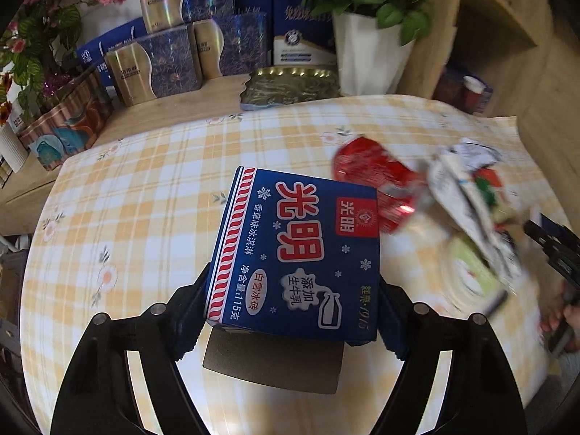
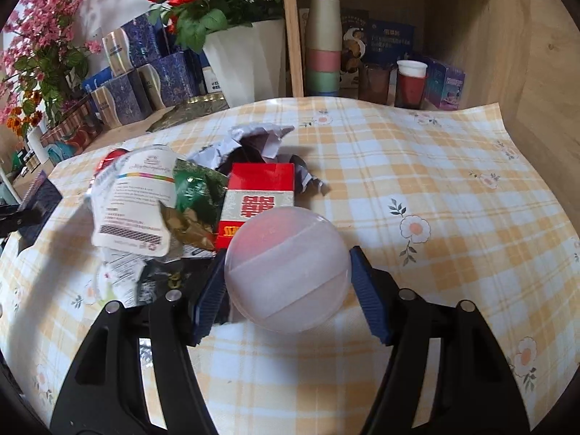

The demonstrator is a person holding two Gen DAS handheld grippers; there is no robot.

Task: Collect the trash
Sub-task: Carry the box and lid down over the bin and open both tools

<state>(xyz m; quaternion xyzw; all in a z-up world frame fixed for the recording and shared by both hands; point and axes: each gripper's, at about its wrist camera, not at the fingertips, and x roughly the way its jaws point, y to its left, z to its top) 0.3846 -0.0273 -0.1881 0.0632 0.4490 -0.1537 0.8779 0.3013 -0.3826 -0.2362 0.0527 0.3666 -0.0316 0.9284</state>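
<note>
My left gripper (image 1: 293, 286) is shut on a blue ice-cream carton (image 1: 297, 239) with red and white print. It holds the carton clear of the checked tablecloth (image 1: 145, 188), with a dark shadow beneath. My right gripper (image 2: 286, 257) is shut on a translucent pinkish round container (image 2: 286, 272), one pad against each side. Just beyond it lies a trash pile: a red box (image 2: 257, 199), a white pouch (image 2: 134, 203), a green wrapper (image 2: 195, 188) and crumpled paper (image 2: 250, 141). The left wrist view shows the pile blurred, with a red wrapper (image 1: 369, 174) at its left.
Blue and gold gift boxes (image 1: 163, 61), a gold tin (image 1: 290, 87) and a white pot of red flowers (image 1: 366, 54) line the table's far edge. A wooden shelf (image 2: 398, 83) holds stacked cups (image 2: 322, 47) and jars. A hand (image 1: 565, 319) shows at the right edge.
</note>
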